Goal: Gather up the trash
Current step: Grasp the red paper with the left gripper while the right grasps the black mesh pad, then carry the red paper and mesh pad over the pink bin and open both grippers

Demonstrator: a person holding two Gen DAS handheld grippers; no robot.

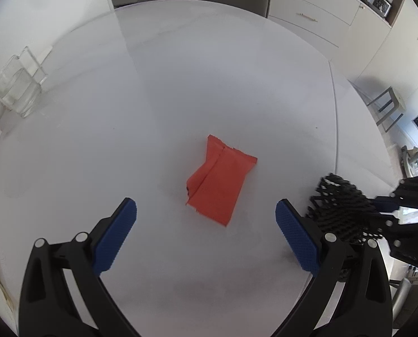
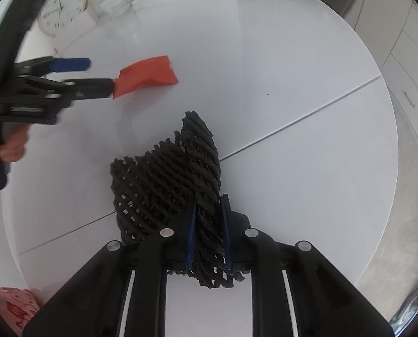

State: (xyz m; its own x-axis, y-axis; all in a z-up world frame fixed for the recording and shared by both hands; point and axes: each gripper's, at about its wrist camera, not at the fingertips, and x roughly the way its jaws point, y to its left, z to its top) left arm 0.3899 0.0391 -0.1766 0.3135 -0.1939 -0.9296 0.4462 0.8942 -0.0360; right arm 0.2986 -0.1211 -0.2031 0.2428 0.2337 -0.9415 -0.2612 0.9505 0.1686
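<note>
black mesh bag (image 2: 178,179) clamped in right gripper (image 2: 209,233); left gripper (image 1: 206,219) wide over orange wrapper (image 1: 218,181)

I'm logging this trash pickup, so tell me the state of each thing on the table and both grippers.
left gripper: open, poised over the wrapper, not touching
right gripper: shut on the black mesh
orange wrapper: flat on the table, torn open
black mesh: crumpled, pinched at one edge
glass jar: upright, looks empty
</note>
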